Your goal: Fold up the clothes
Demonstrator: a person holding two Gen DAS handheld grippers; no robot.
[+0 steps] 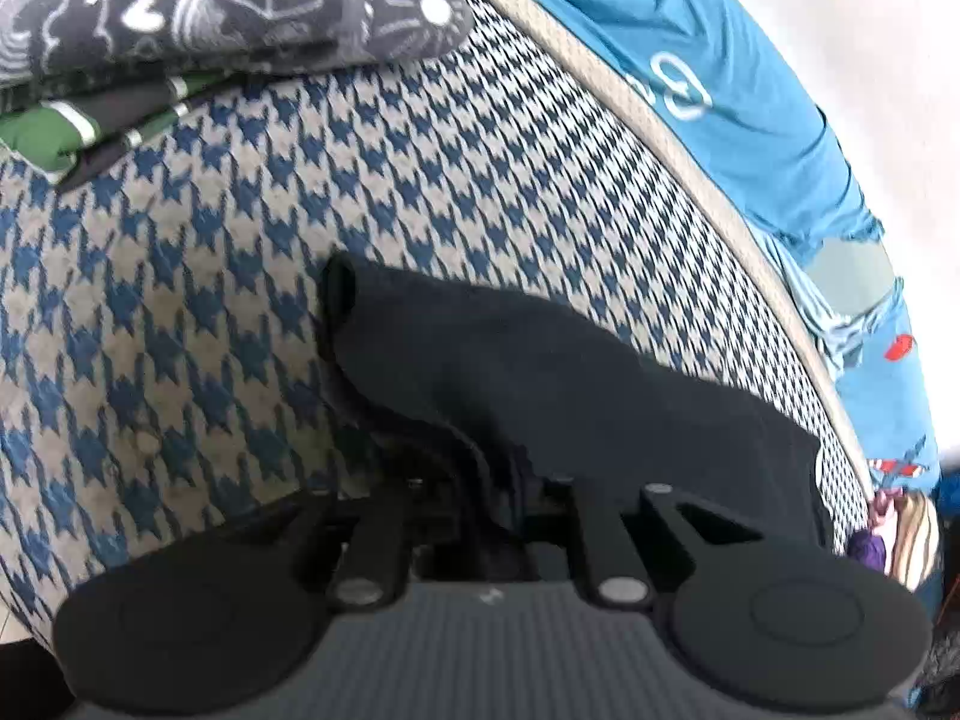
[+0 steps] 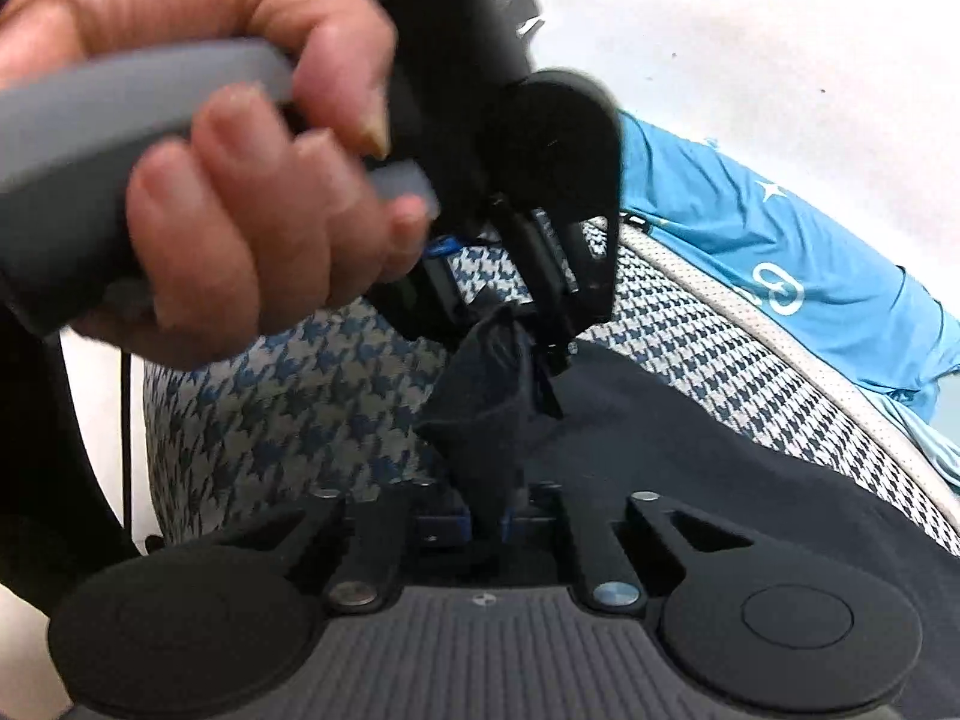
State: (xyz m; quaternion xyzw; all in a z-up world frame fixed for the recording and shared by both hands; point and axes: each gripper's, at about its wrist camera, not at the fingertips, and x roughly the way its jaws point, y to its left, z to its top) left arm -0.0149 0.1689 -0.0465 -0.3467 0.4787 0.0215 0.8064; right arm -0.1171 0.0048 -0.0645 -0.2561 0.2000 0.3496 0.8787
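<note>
A black garment (image 1: 540, 372) lies spread over a blue-and-white houndstooth cloth (image 1: 210, 300). In the left wrist view my left gripper (image 1: 480, 480) is shut on a bunched edge of this garment, and the cloth hides its fingertips. In the right wrist view the black garment (image 2: 690, 450) runs off to the right, and my right gripper (image 2: 489, 516) is shut on a gathered fold of it. Just beyond, a hand (image 2: 240, 228) holds the left gripper (image 2: 540, 354), which pinches the same fold from above. The two grippers are very close together.
A folded dark garment with white doodle print (image 1: 210, 0) rests on a green striped one (image 1: 48, 132) at the far left. A bright blue T-shirt (image 1: 750, 90) lies along the houndstooth cloth's far edge, on a white surface (image 2: 780, 30).
</note>
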